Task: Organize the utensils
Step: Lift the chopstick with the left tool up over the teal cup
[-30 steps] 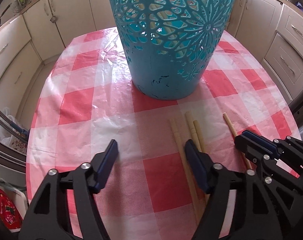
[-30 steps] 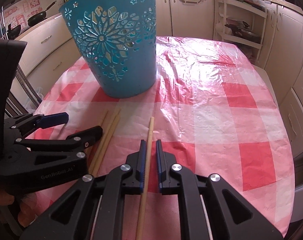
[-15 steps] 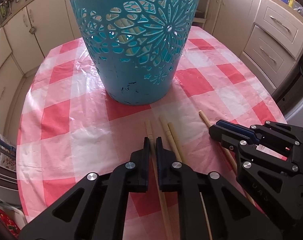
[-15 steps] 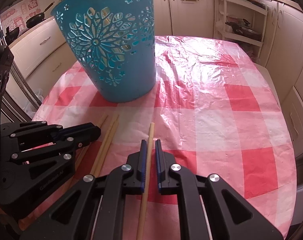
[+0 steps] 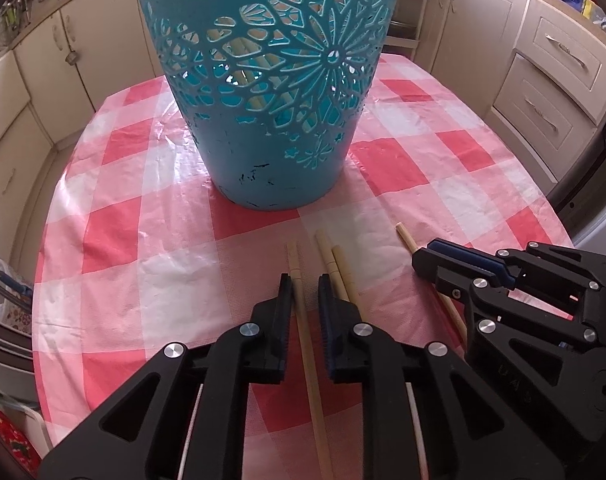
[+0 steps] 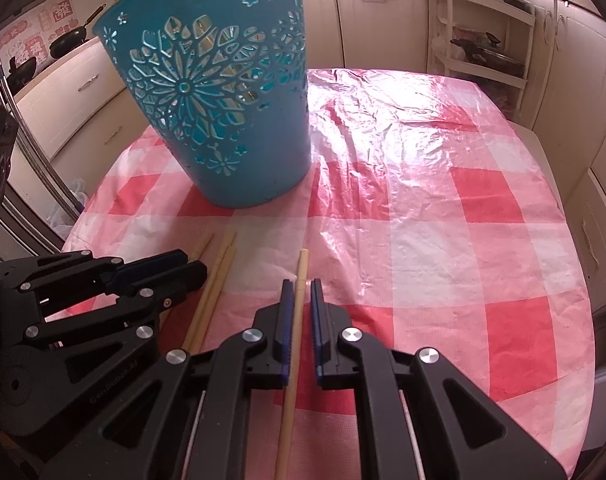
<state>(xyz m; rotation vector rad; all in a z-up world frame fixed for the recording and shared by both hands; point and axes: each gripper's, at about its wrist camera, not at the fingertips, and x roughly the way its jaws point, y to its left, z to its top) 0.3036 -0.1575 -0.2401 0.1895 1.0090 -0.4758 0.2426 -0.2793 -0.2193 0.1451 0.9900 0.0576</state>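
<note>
**Now — one chopstick gripped, one only straddled**

Your right gripper [image 6: 301, 284] is closed on the single chopstick [image 6: 297, 320], which runs straight along the line of its fingers and pokes out a little past the tips. The other end passes back under the gripper's body.

Your left gripper [image 5: 305, 280] stands at a narrow gap. Its jaws have just been opening, and the leftmost chopstick [image 5: 303, 320] lies between them, close against the left finger with a slit of cloth showing before the right one — not pinched. The pair of chopsticks [image 5: 335, 264] lies just beside that gripper's right finger, side by side and touching each other.

The blue cut-out basket [image 5: 271, 168] stands upright straight ahead of your left gripper, and ahead and to the left of your right one. Pale sticks show through its openings. Everything rests on the red-and-white checked tablecloth [image 5: 143, 240]. Your two grippers sit near each other, fingers pointing toward the basket.
</note>
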